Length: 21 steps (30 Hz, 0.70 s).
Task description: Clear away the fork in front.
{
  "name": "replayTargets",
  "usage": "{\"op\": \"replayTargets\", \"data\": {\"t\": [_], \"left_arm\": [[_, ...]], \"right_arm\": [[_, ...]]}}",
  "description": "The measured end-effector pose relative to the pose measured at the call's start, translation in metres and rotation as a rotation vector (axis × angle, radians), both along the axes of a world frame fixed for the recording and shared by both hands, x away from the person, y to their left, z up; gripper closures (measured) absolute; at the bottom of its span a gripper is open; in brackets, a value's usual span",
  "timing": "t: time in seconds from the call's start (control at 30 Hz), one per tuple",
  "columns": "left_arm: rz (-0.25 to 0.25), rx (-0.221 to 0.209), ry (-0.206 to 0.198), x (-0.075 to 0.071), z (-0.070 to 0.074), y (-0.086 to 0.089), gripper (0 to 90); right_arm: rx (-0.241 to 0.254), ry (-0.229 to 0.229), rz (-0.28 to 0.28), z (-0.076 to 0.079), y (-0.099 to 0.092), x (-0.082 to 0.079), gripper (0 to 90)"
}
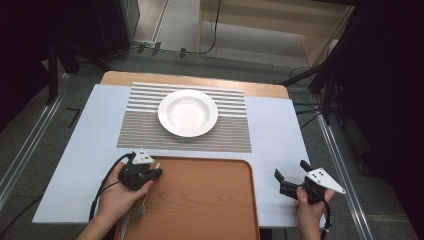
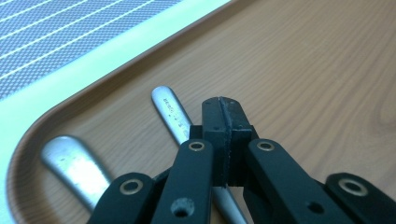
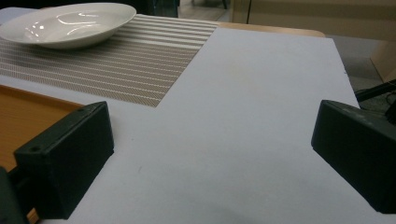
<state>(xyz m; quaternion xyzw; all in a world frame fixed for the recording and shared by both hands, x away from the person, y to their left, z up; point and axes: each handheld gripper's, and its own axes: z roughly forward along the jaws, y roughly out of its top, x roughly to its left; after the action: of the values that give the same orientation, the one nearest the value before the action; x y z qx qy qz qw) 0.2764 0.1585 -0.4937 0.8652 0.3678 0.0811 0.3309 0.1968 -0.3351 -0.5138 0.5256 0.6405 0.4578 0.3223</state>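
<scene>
The left hand-held gripper (image 2: 223,109) has its two black jaws pressed together with nothing between them, and it hovers over the near left corner of the wooden tray (image 2: 303,70). Just under and beside its tip lies a slim metal handle (image 2: 169,109), which passes below the jaws. A second, broader metal handle (image 2: 70,161) lies to the left of it, close to the rounded rim of the tray. In the high view this left hand-held gripper (image 1: 152,175) is at the left edge of the tray (image 1: 200,200), and the head of a piece of cutlery (image 1: 139,212) shows below the hand.

The right hand-held gripper (image 3: 210,154) has its jaws spread wide and holds nothing; it stands over the pale surface (image 3: 261,93), right of the tray. Farther away a white plate (image 1: 188,112) sits on a striped placemat (image 1: 145,135)
</scene>
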Motion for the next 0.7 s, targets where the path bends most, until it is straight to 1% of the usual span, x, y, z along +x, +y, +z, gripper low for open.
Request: {"op": "replayTargets", "data": {"t": [0.03, 0.1, 0.17, 0.23, 0.27, 0.37, 0.43, 0.5, 0.53, 0.57, 0.63, 0.67, 0.7], "left_arm": [[0.015, -0.002, -0.004, 0.001, 0.000, 0.002, 88.2], [0.027, -0.007, -0.003, 0.002, 0.000, 0.004, 88.2], [0.027, -0.017, 0.002, 0.003, -0.001, 0.007, 88.2], [0.028, -0.016, 0.003, 0.003, -0.001, 0.007, 88.3], [0.034, -0.025, 0.006, 0.004, -0.001, 0.008, 88.3], [0.045, -0.035, 0.008, 0.005, -0.002, 0.011, 88.3], [0.038, -0.053, 0.006, 0.004, -0.001, 0.013, 88.1], [0.028, -0.077, 0.017, 0.004, 0.001, 0.014, 87.7], [0.030, -0.090, 0.015, 0.004, 0.003, 0.015, 87.2], [0.030, -0.106, 0.009, 0.004, 0.005, 0.016, 82.6], [0.034, -0.141, 0.003, 0.004, 0.009, 0.019, 76.7], [0.030, -0.163, -0.007, 0.004, 0.012, 0.020, 73.2], [0.032, -0.177, -0.011, 0.005, 0.014, 0.021, 68.5]], "right_arm": [[-0.003, -0.001, 0.003, 0.000, 0.000, 0.000, 0.0], [-0.006, 0.001, 0.005, 0.000, 0.001, 0.001, 0.0], [-0.004, 0.001, 0.004, 0.000, 0.001, 0.001, 0.0], [-0.004, 0.001, 0.003, 0.000, 0.001, 0.001, 0.0], [-0.006, 0.000, 0.003, 0.000, 0.000, 0.001, 0.0], [-0.006, 0.003, 0.002, 0.000, 0.001, 0.002, 0.0], [0.000, 0.001, 0.000, 0.000, 0.001, 0.002, 0.0], [0.005, -0.003, 0.003, 0.001, 0.000, 0.002, 0.0], [0.007, -0.006, 0.003, 0.001, 0.000, 0.002, 0.0], [0.009, -0.009, 0.002, 0.001, -0.001, 0.002, 0.0], [0.009, -0.011, 0.002, 0.001, -0.001, 0.001, 0.0], [0.010, -0.011, 0.003, 0.001, -0.001, 0.001, 0.0], [0.007, -0.012, 0.002, 0.002, -0.001, 0.000, 0.0]]}}
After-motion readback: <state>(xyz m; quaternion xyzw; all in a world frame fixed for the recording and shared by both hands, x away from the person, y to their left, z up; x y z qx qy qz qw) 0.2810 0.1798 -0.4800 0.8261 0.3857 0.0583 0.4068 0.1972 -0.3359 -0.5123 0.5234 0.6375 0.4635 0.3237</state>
